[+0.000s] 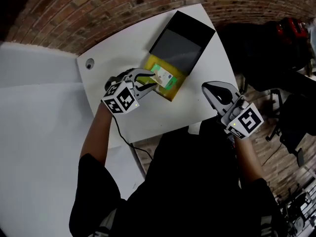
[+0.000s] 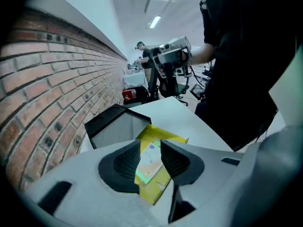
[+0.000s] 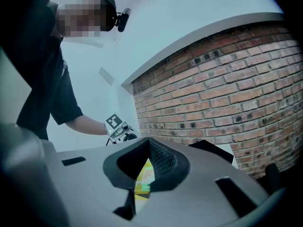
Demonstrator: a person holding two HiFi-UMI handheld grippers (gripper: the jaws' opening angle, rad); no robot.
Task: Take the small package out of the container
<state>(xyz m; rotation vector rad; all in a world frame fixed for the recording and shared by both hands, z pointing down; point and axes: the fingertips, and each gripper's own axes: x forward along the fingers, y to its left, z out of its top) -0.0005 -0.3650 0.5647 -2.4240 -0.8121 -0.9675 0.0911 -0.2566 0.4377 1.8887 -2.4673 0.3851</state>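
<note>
White surface by a brick wall.
My left tool gapes narrowly at the package; right tool closed, empty.

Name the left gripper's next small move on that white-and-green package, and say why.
Probably close the left gripper on the small white-and-green package. Its jaws stand apart with the package showing between them, apparently not pressed yet, and the package lies in the open yellow container.
</note>
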